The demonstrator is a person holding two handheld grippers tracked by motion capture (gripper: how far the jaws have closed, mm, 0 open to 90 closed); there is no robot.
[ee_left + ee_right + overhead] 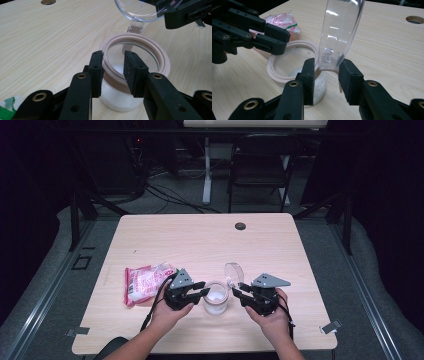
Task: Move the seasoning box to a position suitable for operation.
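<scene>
Clear jar with white powder in the bottom, upright on the wooden table near its front edge; pinkish collar around the mouth. Hinged clear lid flipped open, standing up from the jar's far right rim.

Left gripper just left of the jar, jaws partly open and straddling the rim: one pad outside the collar, the other inside the mouth, as seen in the left gripper view. Whether the pads actually press the rim: cannot tell.

Right gripper just right of the jar, jaws about half open, either side of the lid's lower edge by the hinge. A small gap visible on both sides of the lid, so no firm grip apparent.

Pink-and-white packet flat on the table left of the jar, just behind the left gripper, not touching the jar. Small round hole in the table well beyond the jar. Dark chair on the floor beyond the table's far edge.
</scene>
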